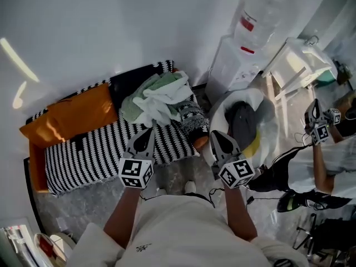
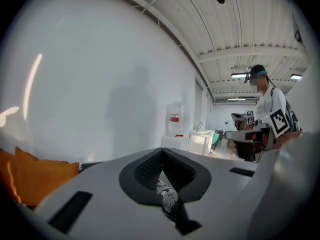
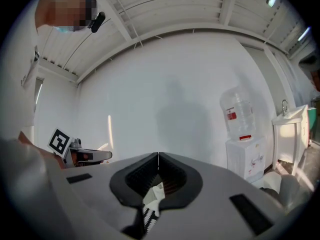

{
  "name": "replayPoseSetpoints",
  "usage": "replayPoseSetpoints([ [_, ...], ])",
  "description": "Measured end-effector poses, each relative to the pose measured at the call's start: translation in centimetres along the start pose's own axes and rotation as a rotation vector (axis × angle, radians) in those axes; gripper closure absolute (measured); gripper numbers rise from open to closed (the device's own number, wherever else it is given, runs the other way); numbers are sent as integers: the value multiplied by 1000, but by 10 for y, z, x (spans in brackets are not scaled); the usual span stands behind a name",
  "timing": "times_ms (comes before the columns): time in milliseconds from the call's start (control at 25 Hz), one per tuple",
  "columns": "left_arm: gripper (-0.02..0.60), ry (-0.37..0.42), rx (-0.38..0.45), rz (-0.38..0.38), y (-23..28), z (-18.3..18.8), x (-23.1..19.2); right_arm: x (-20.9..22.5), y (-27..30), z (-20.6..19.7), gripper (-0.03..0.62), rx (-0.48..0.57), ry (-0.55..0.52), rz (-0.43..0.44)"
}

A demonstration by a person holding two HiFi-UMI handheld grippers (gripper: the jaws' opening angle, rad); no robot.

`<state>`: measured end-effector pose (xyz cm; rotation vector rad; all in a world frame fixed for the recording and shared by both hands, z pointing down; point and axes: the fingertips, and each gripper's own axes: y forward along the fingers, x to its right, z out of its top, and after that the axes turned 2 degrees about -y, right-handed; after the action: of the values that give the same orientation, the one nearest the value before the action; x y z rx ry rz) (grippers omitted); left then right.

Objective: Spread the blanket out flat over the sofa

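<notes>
I have the left claw [image 1: 146,135] and right claw [image 1: 217,138] both clamped on the near hem of the striped blanket [image 1: 94,152], spaced apart so the edge should lift evenly. The blanket lies over the sofa [image 1: 34,171] at mid-left of the frame, bunched beside the clothes pile [image 1: 156,96].

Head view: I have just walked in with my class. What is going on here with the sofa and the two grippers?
A person holds a gripper in each hand. The left gripper and the right gripper are each shut on a bit of the black-and-white striped blanket, near its front edge. The blanket drapes over the sofa. An orange cushion and a pile of clothes seem to lie on it, so it is not yet spread flat.
</notes>
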<state>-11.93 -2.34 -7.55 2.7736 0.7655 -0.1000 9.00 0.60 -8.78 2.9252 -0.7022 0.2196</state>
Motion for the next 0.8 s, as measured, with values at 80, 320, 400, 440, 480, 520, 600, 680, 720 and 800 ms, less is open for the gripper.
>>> replayPoseSetpoints([
  [80,563,8,30,7,-5,12,-2,-1,-1,10,568,25,-12,3],
  [320,563,29,106,23,-18,41,-9,1,1,31,569,67,-39,4],
  [400,563,33,126,33,-22,48,-12,0,1,38,569,81,-47,8],
  [440,563,35,135,39,-24,51,-13,0,1,41,569,88,-52,11],
  [480,563,36,142,46,-25,54,-15,0,0,44,569,95,-57,13],
  [520,563,36,148,51,-26,56,-16,-1,0,47,569,100,-63,15],
  [600,563,32,152,59,-29,56,-19,-3,-3,49,569,104,-70,15],
  [680,563,25,150,64,-32,54,-21,-5,-5,48,569,102,-70,13],
  [720,563,23,150,66,-33,53,-22,-6,-6,48,569,102,-70,13],
  [800,563,20,151,68,-35,51,-23,-9,-7,48,569,102,-74,14],
])
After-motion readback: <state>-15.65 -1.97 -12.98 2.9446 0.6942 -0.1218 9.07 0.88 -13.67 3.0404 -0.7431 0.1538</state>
